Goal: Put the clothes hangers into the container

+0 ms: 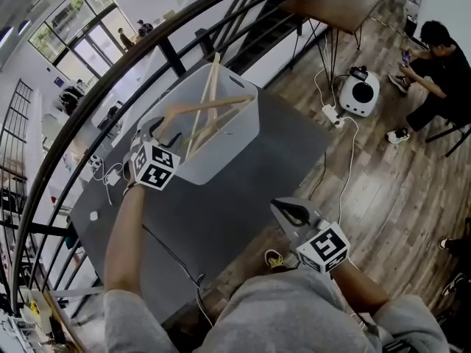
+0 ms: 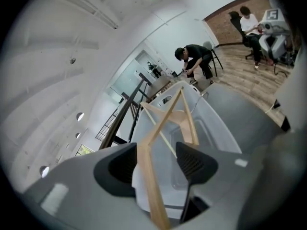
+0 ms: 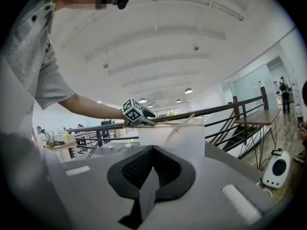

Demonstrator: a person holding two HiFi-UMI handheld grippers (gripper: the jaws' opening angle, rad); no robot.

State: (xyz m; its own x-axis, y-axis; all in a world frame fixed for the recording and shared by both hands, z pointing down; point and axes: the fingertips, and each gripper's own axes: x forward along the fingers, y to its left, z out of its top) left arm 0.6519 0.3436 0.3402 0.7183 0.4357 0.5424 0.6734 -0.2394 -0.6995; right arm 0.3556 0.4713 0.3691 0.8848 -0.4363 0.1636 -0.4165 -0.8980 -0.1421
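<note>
The left tool (image 2: 158, 163) hangs at the near-left rim of the white container (image 1: 234, 144), tipped downward toward its inside, and its jaws are spread. A wooden hanger (image 2: 152, 190) runs up between them: its light bar lies close along the left pad, with a clear gap to the right pad, so neither pad is pinching it. Farther on, that hanger reaches over the opening of the container, where it crosses the other hangers (image 1: 211, 87) already standing in the tub; one long bar leans upright and sticks out above the rim, and the rest lie slanted lower down. The container sits on the far part of the dark grey worktop (image 1: 243, 204), just in front of a black railing (image 1: 110, 79). The right tool (image 3: 150, 159) is well apart from the container, held over the near edge of the worktop and pointing roughly level toward the tub; its jaws are pressed together with nothing between them. A thin dark cable (image 1: 173, 254) trails across the near-left part of the worktop. Beyond the right edge of the worktop is a wooden floor (image 1: 397, 190), where a white round device (image 1: 360, 93) stands, with a person (image 1: 438, 68) in dark clothes sitting beside it.
</note>
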